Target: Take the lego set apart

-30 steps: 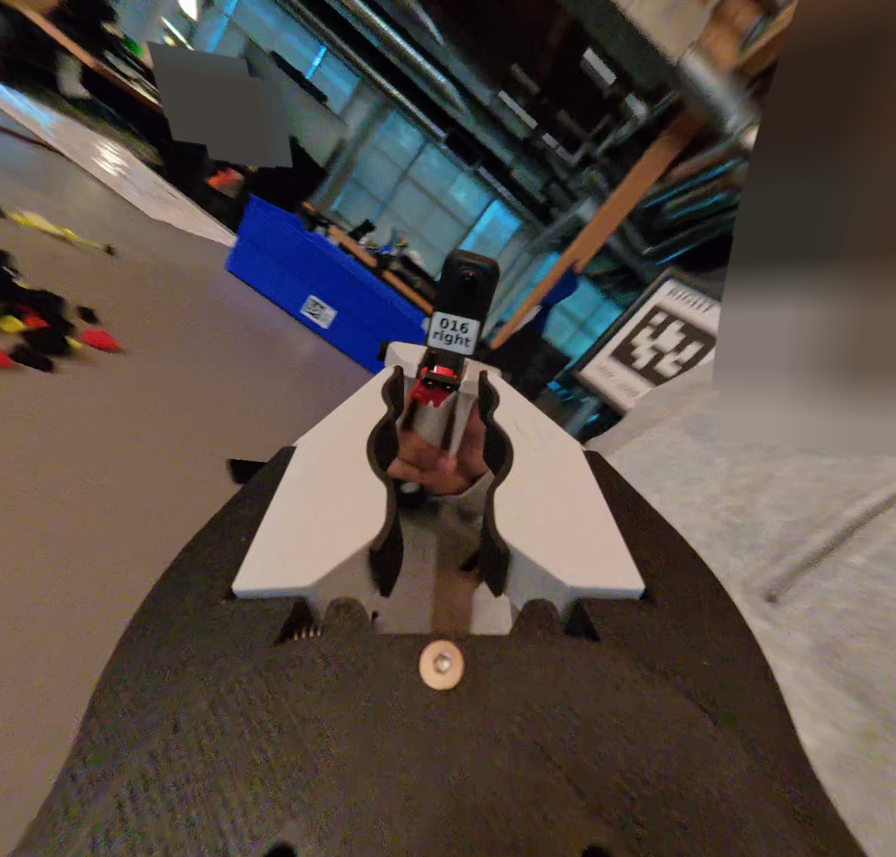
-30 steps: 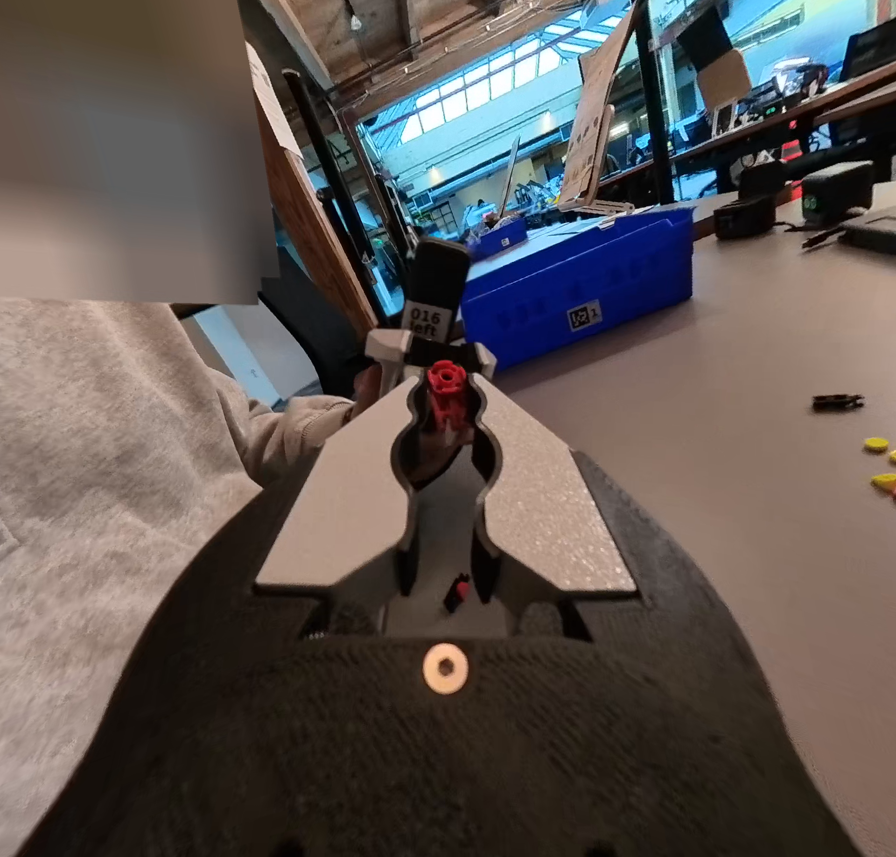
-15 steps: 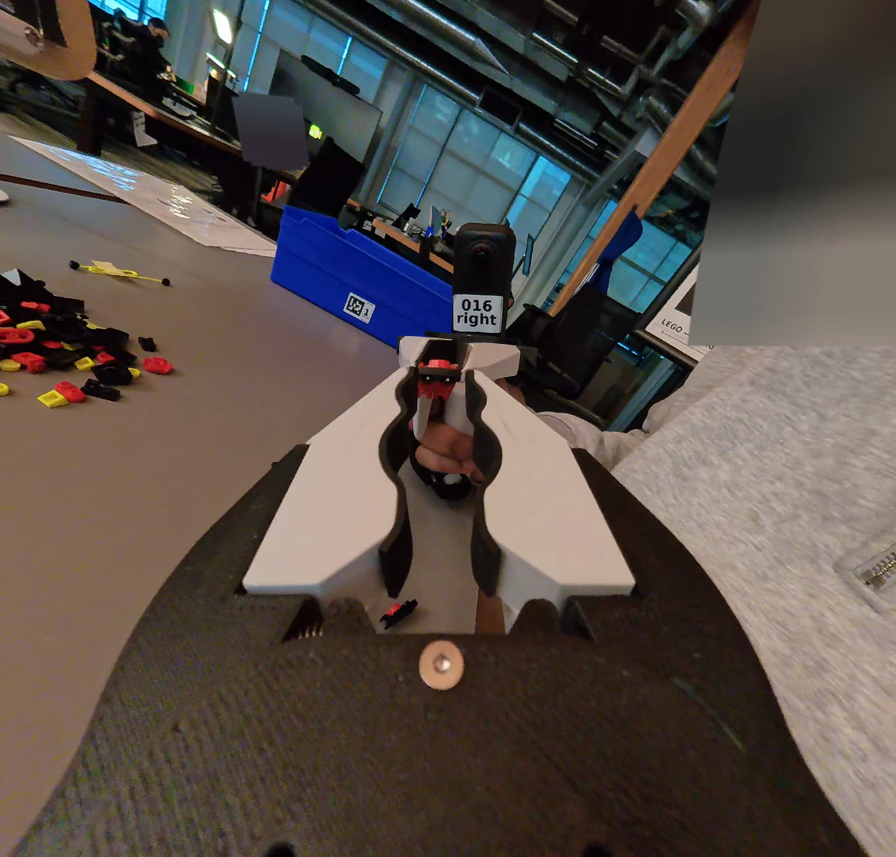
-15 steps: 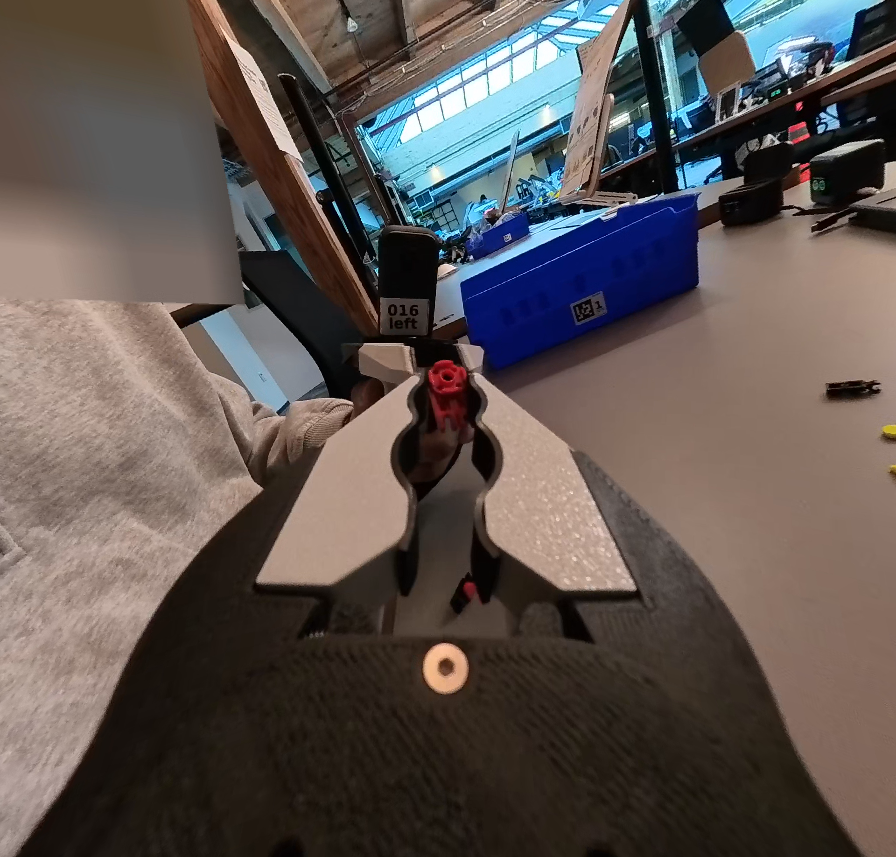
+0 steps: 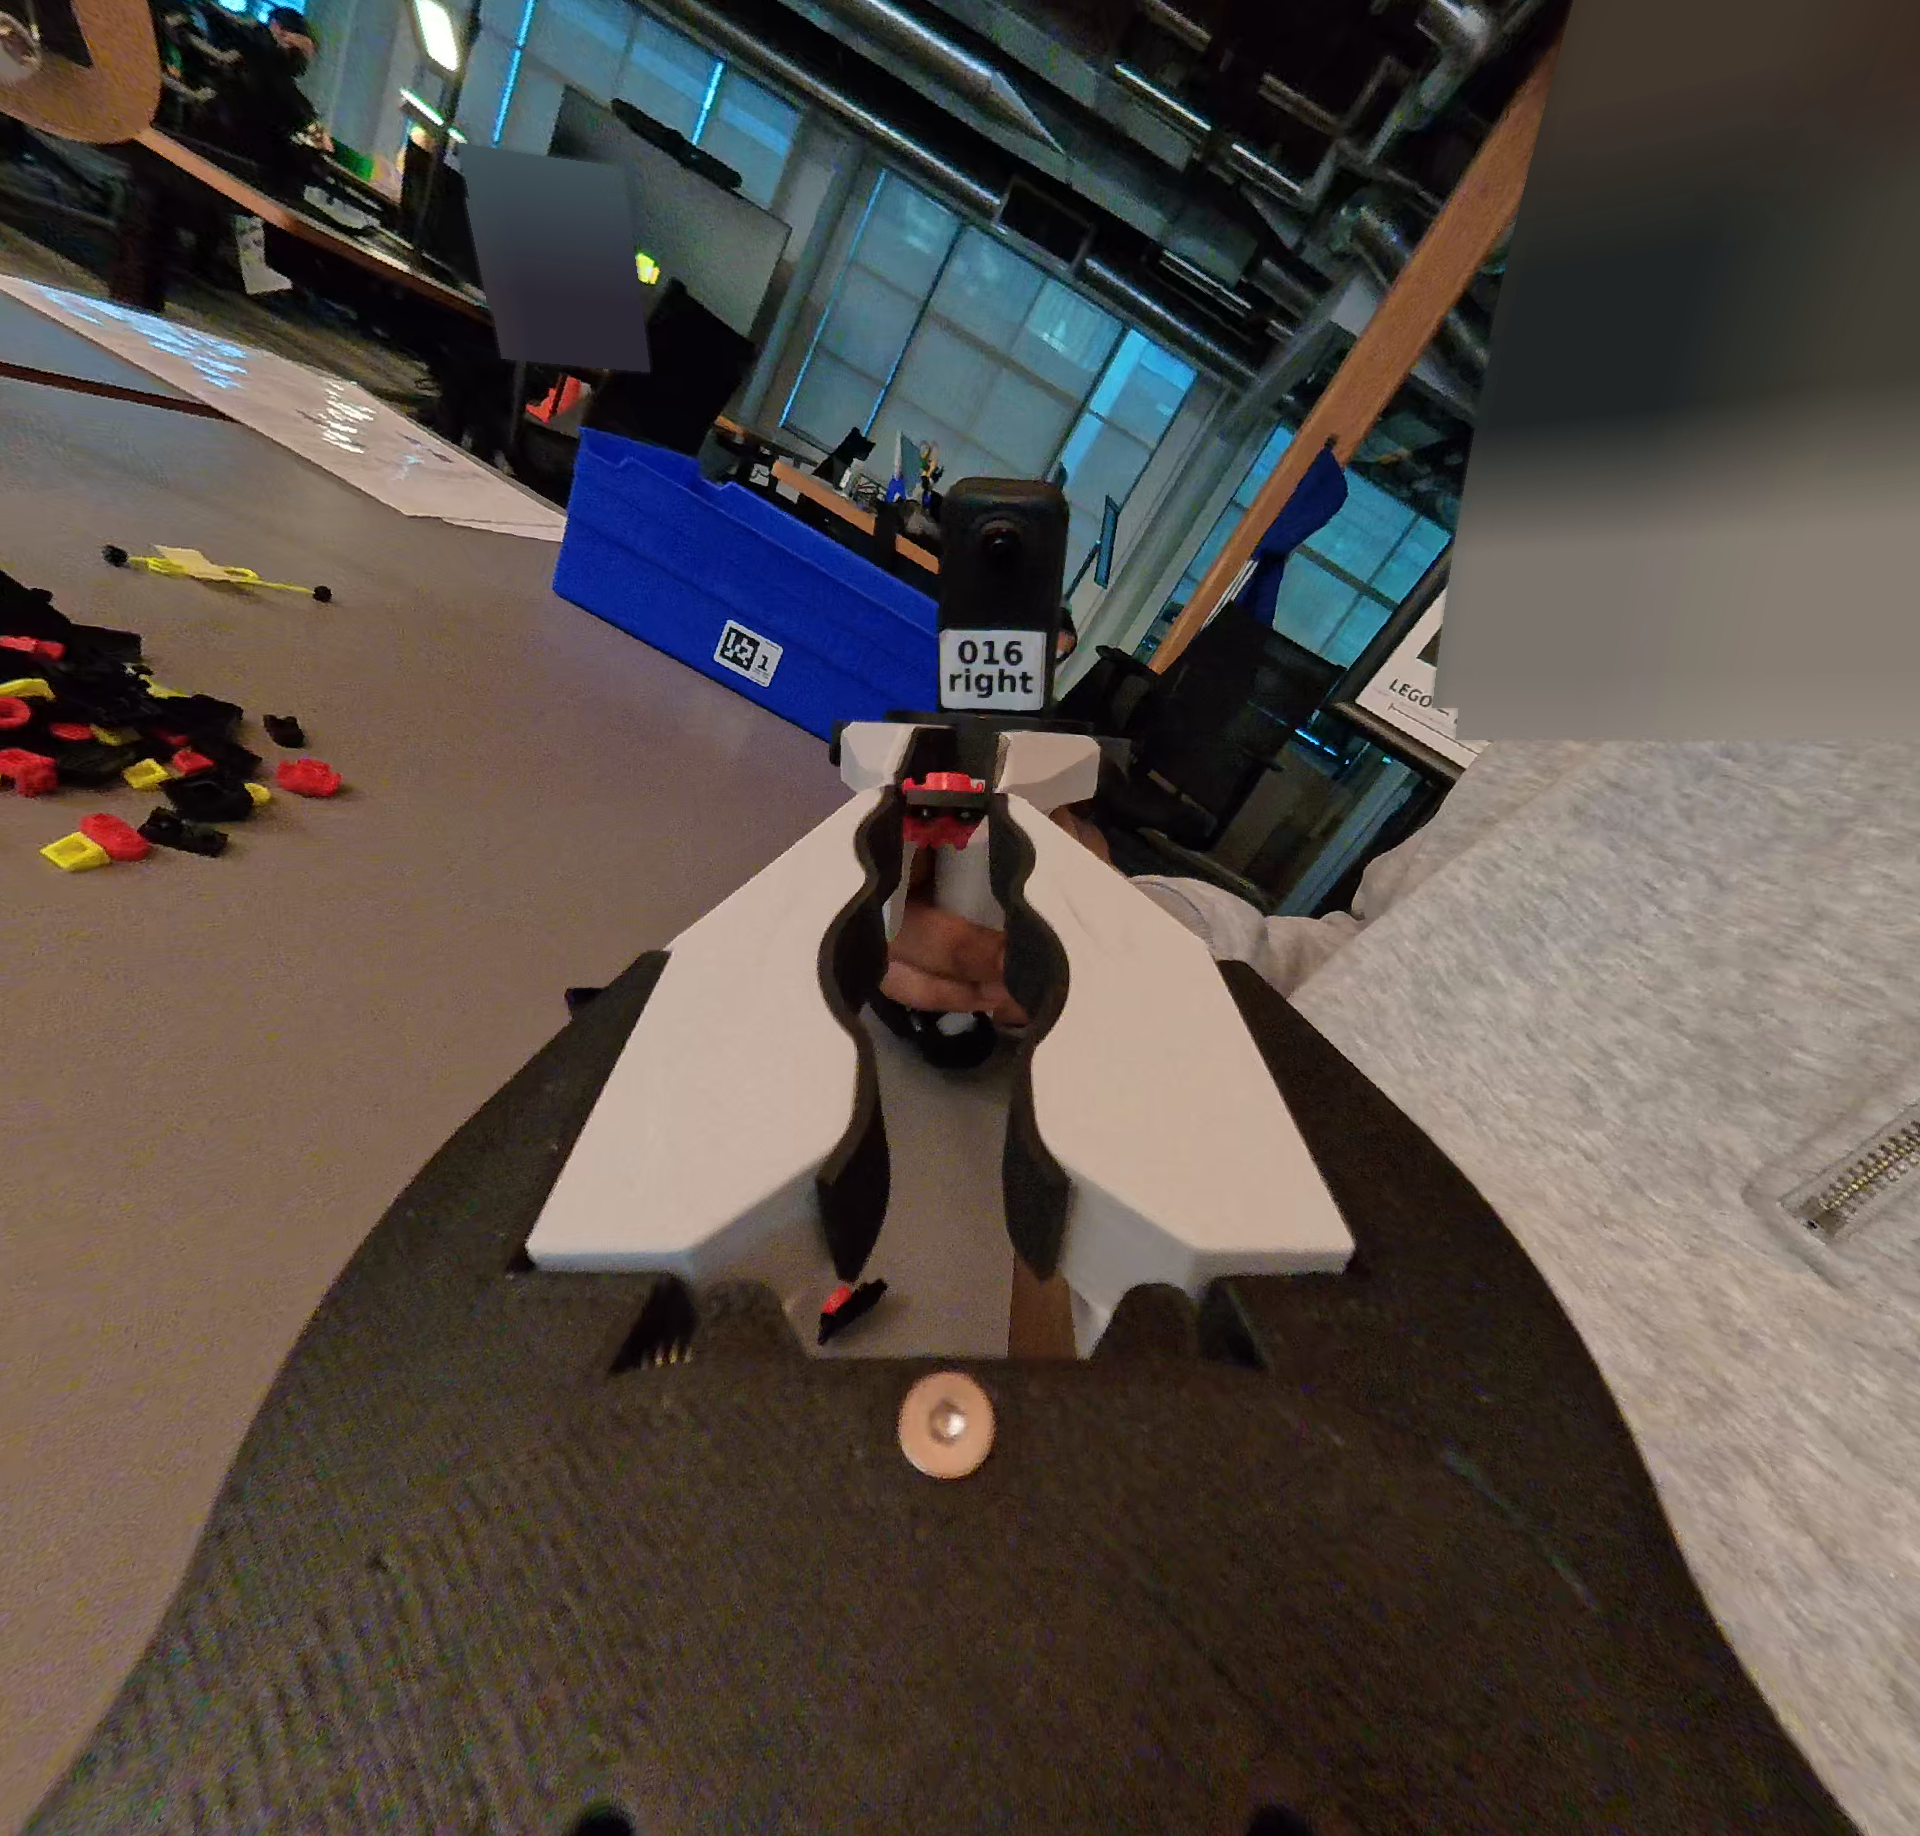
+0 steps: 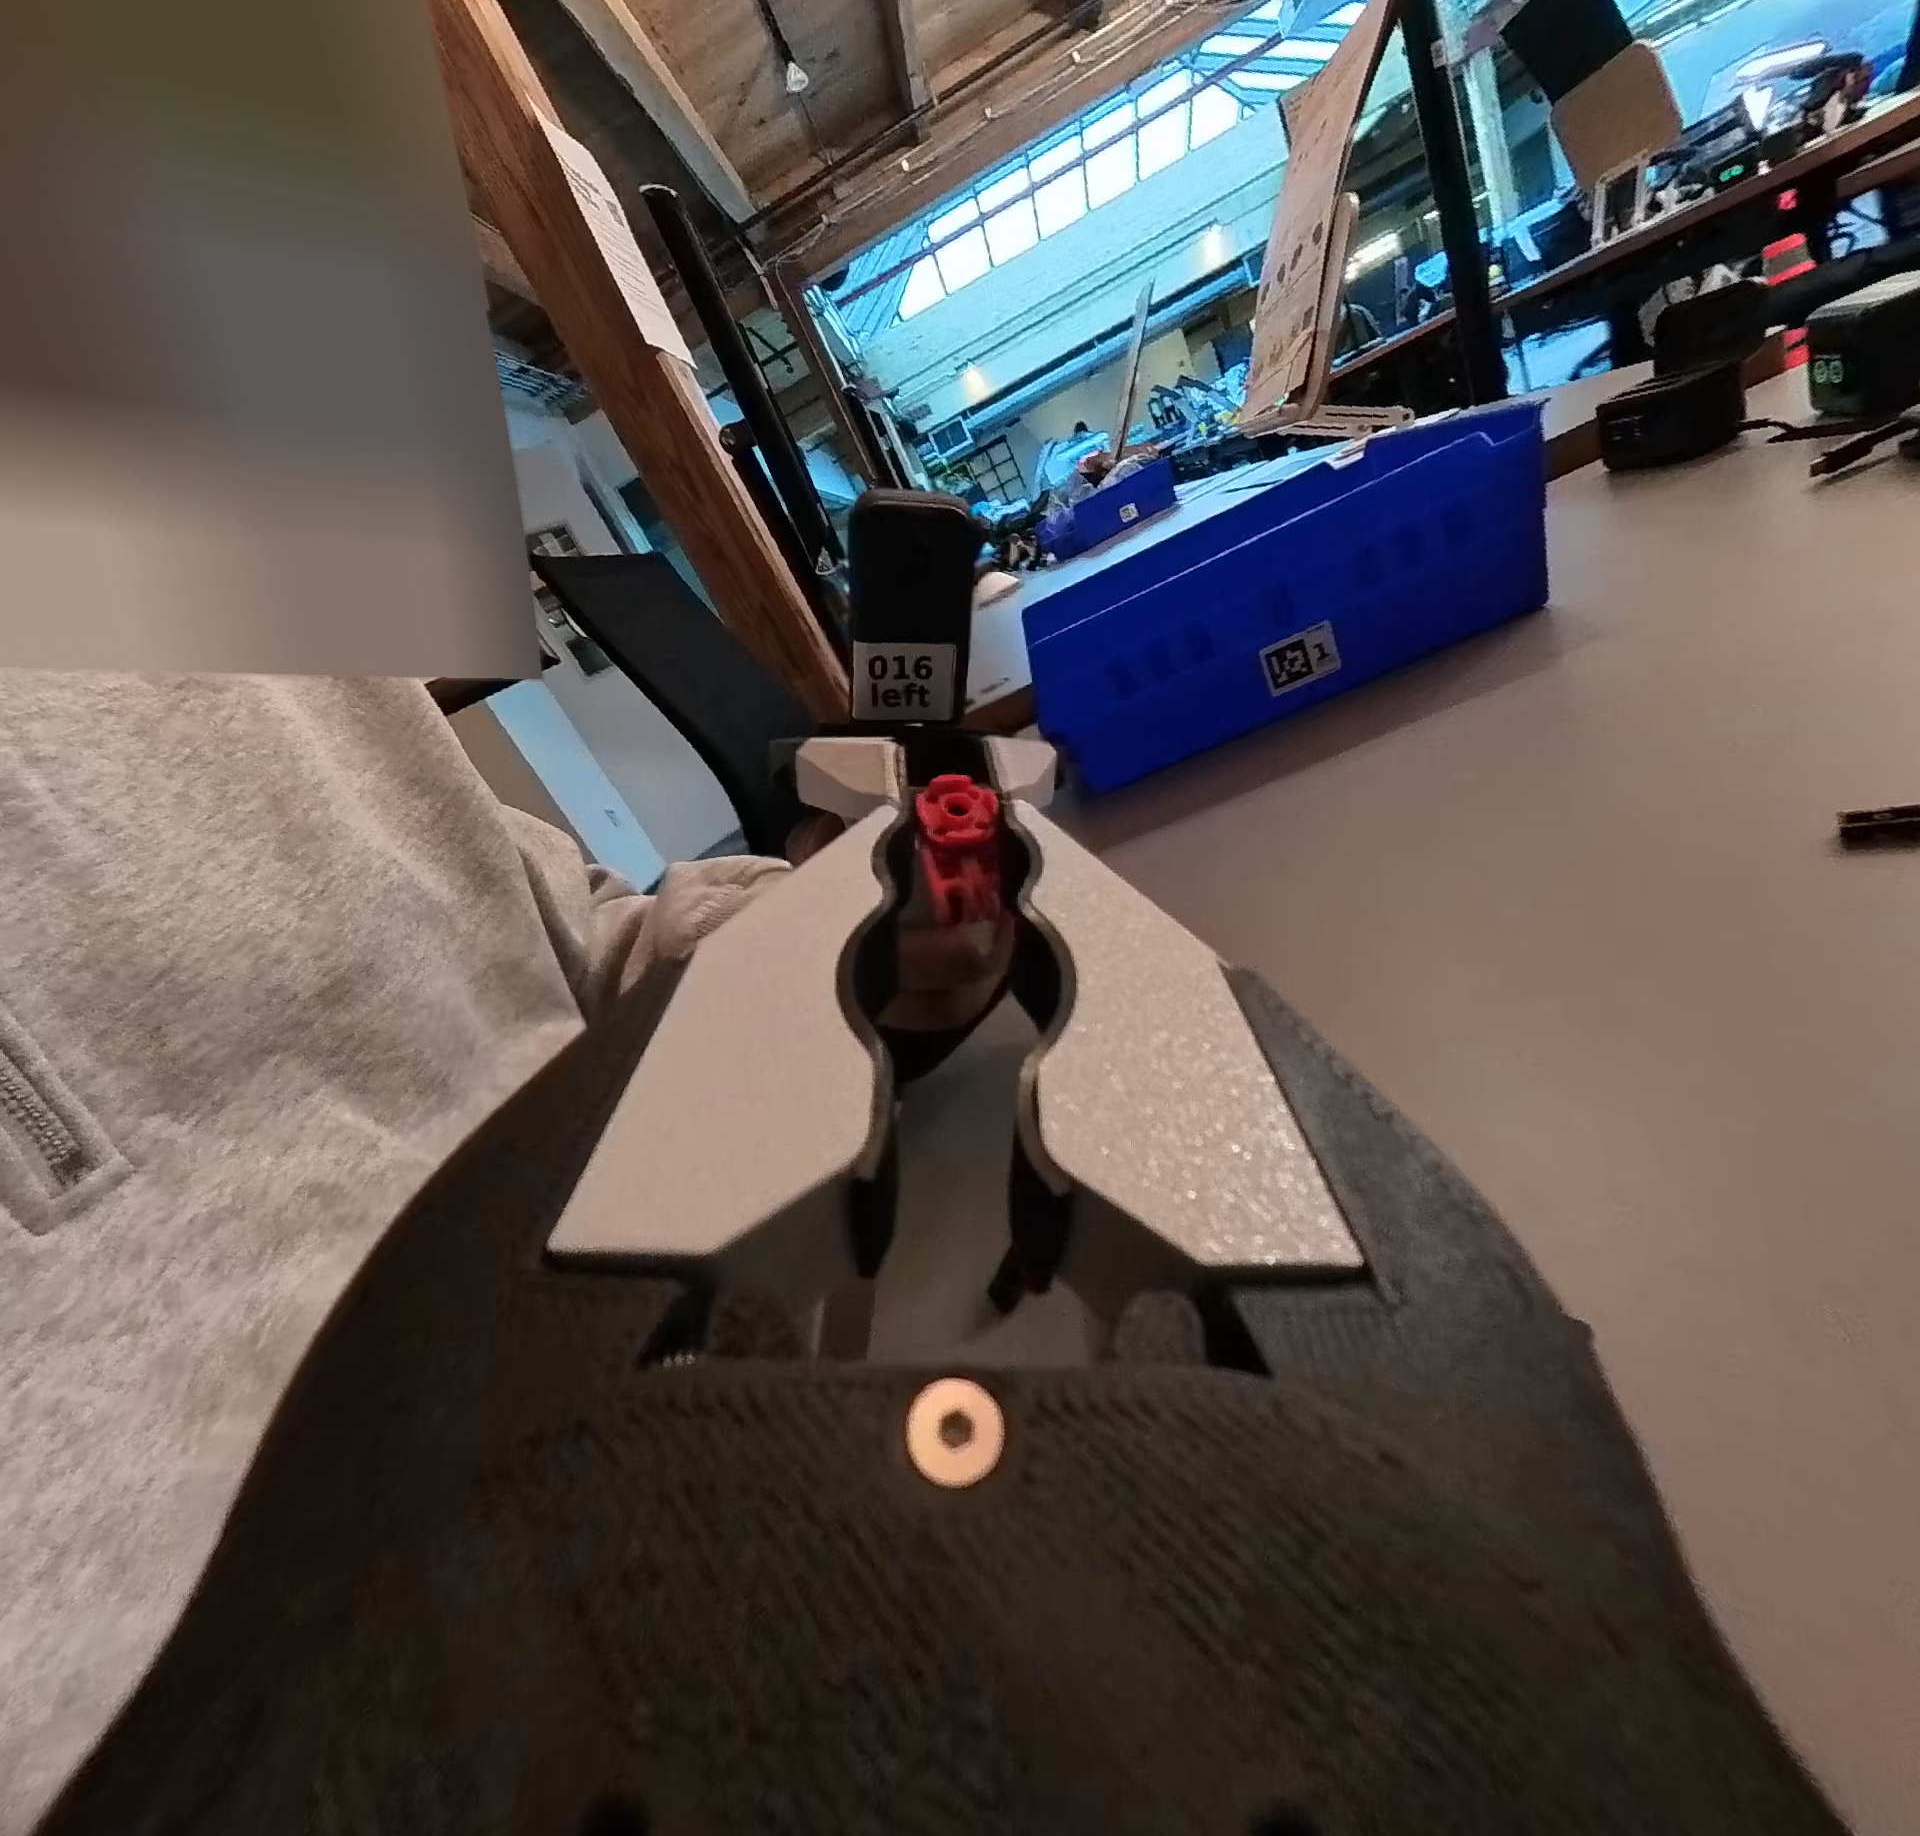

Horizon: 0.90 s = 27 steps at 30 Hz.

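Observation:
A small red and black lego assembly [image 5: 940, 812] is held in the air between my two grippers, which meet tip to tip. My left gripper [image 5: 942, 799] is shut on one end of it. My right gripper [image 6: 954, 822] is shut on the other end, where a red round-topped piece [image 6: 956, 846] shows between its tips. Each view shows the other gripper facing it: the right gripper [image 5: 961, 763] and the left gripper [image 6: 935, 770]. A small red and black piece [image 5: 850, 1303] lies on the grey table [image 5: 312, 1007] below.
A pile of loose red, yellow and black lego pieces [image 5: 104, 747] lies at the left. A blue bin [image 5: 748, 623] stands behind, also in the right wrist view [image 6: 1299, 591]. A black piece [image 6: 1881, 822] lies on the table. The person's grey sweater [image 5: 1558, 1059] is close. Left and right tips are no more than a few centimetres apart.
Both grippers have stayed tip to tip on the red assembly. The left wrist view has levelled out and the lego pile has come into sharper view at the left.

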Available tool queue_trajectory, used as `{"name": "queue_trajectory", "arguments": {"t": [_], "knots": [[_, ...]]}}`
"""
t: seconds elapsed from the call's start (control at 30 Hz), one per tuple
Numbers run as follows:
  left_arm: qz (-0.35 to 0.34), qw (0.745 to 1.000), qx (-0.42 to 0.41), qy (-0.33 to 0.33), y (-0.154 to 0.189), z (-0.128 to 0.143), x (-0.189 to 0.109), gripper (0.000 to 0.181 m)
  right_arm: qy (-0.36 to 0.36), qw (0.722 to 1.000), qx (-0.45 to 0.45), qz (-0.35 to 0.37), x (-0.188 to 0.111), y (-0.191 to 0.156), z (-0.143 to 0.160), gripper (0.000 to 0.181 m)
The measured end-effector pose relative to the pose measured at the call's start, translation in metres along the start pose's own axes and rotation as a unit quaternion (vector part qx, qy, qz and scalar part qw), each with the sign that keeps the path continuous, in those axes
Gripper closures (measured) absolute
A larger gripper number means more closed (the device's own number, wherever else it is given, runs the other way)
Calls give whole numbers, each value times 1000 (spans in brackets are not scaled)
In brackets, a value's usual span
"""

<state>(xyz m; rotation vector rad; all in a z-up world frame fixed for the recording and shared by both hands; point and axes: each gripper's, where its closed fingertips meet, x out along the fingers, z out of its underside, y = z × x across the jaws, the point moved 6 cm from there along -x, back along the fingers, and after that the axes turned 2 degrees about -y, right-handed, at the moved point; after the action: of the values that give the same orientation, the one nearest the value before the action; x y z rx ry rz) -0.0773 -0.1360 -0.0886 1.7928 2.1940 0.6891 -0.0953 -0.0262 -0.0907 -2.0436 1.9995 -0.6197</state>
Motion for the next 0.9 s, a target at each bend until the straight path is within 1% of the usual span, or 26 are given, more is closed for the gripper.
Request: {"name": "queue_trajectory", "arguments": {"t": [0.1, 0.2, 0.27, 0.43, 0.6, 0.73, 0.9], "knots": [[-14, 999, 52, -3, 5, -1, 0, 167, 18, 1000, 14, -17, -2, -1, -3, 164], [-49, 990, 132, -17, 8, 0, 1, 167, 35, 999, 11, -4, -7, 2, -8, 162], [-65, 984, 167, -19, 10, 1, 2, 166, 35, 999, -1, 1, -9, 1, -10, 160], [-99, 970, 223, -9, 10, -1, -1, 166, 17, 999, -23, 27, -12, 2, -13, 155], [-133, 950, 281, -20, 8, 1, -2, 166, 3, 998, 5, 58, -9, 6, -10, 156], [-174, 927, 330, -39, 5, 3, -1, 166, -19, 997, 19, 69, -1, 3, -4, 155], [-192, 906, 374, -53, 8, 8, 3, 166, -22, 995, 28, 95, 4, 4, 1, 158]]}}
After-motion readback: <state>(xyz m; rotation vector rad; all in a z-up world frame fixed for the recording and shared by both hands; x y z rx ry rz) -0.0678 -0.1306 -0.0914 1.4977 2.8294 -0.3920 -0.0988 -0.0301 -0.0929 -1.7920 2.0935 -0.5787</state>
